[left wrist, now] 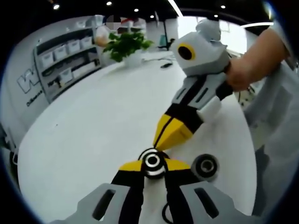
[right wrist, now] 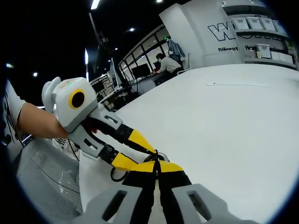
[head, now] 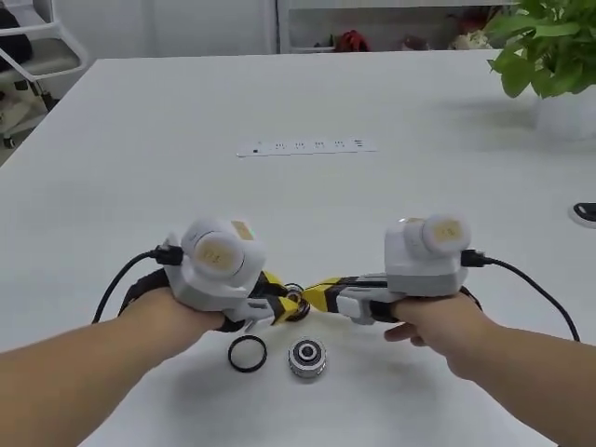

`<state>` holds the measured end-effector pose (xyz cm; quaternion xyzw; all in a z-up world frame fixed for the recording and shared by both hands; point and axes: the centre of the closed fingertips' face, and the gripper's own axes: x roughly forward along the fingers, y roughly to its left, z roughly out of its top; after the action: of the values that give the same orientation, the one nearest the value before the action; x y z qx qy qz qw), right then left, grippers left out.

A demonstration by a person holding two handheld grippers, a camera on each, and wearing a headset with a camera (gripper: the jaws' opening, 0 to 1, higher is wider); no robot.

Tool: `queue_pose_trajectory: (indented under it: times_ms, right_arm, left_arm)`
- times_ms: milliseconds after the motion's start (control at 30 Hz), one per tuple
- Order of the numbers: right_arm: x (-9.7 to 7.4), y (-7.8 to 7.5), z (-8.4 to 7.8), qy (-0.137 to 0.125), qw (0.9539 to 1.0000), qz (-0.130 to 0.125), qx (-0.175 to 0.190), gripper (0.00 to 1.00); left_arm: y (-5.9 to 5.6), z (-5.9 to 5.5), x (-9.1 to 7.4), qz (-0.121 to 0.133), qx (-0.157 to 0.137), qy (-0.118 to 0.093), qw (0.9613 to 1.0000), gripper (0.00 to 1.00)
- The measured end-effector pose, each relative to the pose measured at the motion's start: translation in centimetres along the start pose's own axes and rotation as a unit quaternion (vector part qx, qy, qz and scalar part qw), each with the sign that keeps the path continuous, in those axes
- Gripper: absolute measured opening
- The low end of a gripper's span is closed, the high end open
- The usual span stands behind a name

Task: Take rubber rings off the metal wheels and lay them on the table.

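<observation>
The job looks to be about halfway. One ring (head: pixel 247 354) already lies flat on the tabletop (head: pixel 307 102), close in front of the person, and just beside it, not touching, sits a wheel (head: pixel 307 358) whose metal rim looks bare, so I take that one as finished. A second wheel (left wrist: pixel 153 160) is up off the tabletop, above those two, clamped between the yellow tips of the left tongs (left wrist: pixel 152 169), which are closed in on its sides. Its dark outer band suggests the rubber is not yet off, though it is too small to be sure. The right tongs (right wrist: pixel 157 167) meet it from the other side, jaws pressed nearly together with the tips at the wheel's edge; whether they have rubber pinched between them I cannot tell. What is left, as I judge it, is peeling this second ring free and laying it down by the first.
</observation>
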<state>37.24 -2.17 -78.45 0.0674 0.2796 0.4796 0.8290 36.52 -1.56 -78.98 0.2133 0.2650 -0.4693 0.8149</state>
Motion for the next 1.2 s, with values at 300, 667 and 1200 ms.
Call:
queue_pose_trajectory:
  times_ms: [300,667,1200]
  right_arm:
    - [-0.1,0.3,0.3,-0.007,0.9996,0.008,0.026,0.00]
    - [-0.2,0.9,0.6,-0.011,0.9990,0.020,0.038,0.00]
    - [-0.4,1.9,1.7,-0.023,0.9978,0.039,0.048,0.00]
  left_arm:
    - [-0.6,0.6,-1.6,-0.011,0.003,-0.017,0.9998,0.29]
    - [-0.6,0.2,-3.9,-0.013,-0.006,-0.024,0.9996,0.36]
    - [-0.3,-0.8,-6.9,-0.008,-0.031,-0.038,0.9988,0.48]
